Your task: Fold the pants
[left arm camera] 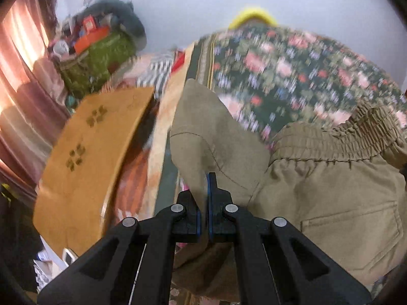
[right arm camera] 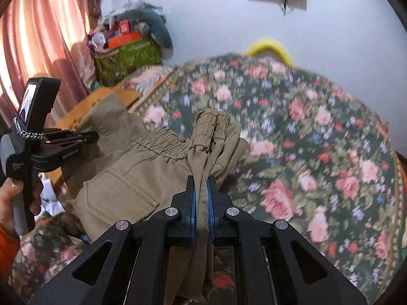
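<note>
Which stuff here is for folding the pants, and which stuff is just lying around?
For the job:
khaki pants
left hand-held gripper
right hand-held gripper
flowery bedspread

Just lying about:
green bag of clutter
orange paw-print board
yellow thing
pink curtain

A home bedroom: a bed with a floral bedspread (right arm camera: 318, 137) lies ahead of the tongs, pink curtains (right arm camera: 38, 38) hanging far left.
</note>
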